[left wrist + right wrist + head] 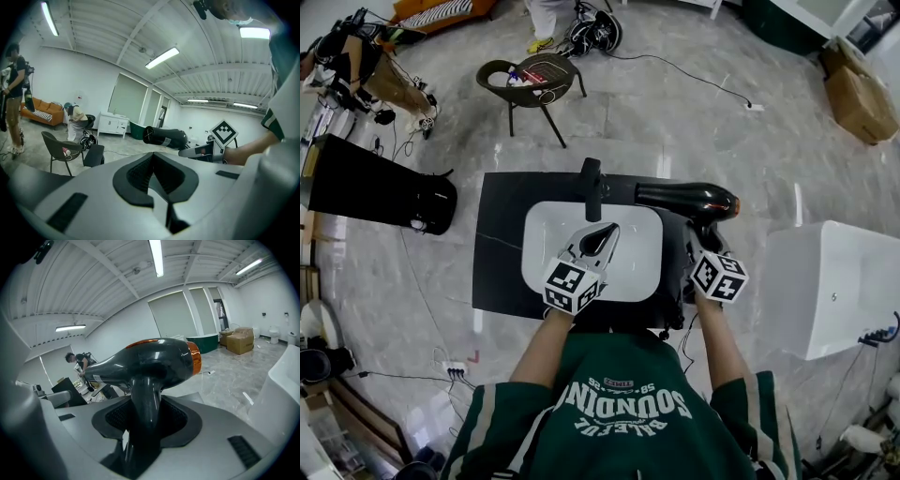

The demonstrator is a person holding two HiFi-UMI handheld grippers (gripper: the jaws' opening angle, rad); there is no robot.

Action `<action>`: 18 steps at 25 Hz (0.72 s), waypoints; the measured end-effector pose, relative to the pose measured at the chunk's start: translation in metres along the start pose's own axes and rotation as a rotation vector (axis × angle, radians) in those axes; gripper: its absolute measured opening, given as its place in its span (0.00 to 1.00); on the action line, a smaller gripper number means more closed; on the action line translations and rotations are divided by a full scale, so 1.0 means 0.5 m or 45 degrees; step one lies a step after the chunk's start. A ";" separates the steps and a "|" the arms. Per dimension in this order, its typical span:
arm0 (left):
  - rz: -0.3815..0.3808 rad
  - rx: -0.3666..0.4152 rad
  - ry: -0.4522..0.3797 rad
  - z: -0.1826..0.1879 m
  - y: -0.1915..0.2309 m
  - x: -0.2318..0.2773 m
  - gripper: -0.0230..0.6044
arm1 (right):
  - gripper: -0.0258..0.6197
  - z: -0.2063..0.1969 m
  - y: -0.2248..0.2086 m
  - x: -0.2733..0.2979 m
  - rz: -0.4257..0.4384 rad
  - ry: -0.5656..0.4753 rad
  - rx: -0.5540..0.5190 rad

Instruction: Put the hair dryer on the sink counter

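The black hair dryer (689,199) with an orange rear band is upright in my right gripper (701,236), whose jaws are shut on its handle. It hangs over the right end of the black sink counter (500,202), its nozzle pointing left. In the right gripper view the handle (146,413) runs down between the pads. My left gripper (605,234) hovers over the white basin (639,267) with its tips together and nothing between them. From the left gripper view the dryer (165,136) shows to the right, beyond the jaws.
A black faucet (592,183) stands at the basin's far edge. A dark chair (530,82) sits beyond the counter, a white tub (844,281) to the right, a black case (375,183) to the left. Cardboard boxes (858,94) lie far right.
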State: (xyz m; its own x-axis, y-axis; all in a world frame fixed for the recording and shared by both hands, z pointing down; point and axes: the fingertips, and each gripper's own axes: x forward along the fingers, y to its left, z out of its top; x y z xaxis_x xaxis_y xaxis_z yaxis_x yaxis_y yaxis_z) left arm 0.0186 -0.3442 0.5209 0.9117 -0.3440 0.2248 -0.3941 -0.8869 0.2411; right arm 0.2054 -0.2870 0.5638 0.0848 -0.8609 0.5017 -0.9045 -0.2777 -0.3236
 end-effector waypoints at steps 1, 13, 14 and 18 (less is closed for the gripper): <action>-0.001 0.001 0.002 -0.001 0.001 0.002 0.05 | 0.35 -0.001 -0.003 0.005 -0.003 0.003 -0.001; -0.038 -0.015 0.036 -0.017 0.003 0.028 0.05 | 0.35 -0.025 -0.027 0.069 -0.025 0.065 -0.035; -0.039 -0.016 0.041 -0.020 0.006 0.031 0.05 | 0.35 -0.028 -0.028 0.075 -0.026 0.070 -0.036; -0.051 -0.017 0.051 -0.024 0.014 0.040 0.05 | 0.35 -0.041 -0.034 0.098 -0.027 0.095 -0.045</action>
State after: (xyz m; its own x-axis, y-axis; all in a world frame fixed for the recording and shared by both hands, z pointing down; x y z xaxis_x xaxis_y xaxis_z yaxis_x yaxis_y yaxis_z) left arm 0.0328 -0.3538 0.5387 0.9214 -0.2956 0.2522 -0.3592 -0.8955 0.2629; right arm 0.2164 -0.3159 0.6103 0.0743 -0.8205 0.5668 -0.9172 -0.2793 -0.2842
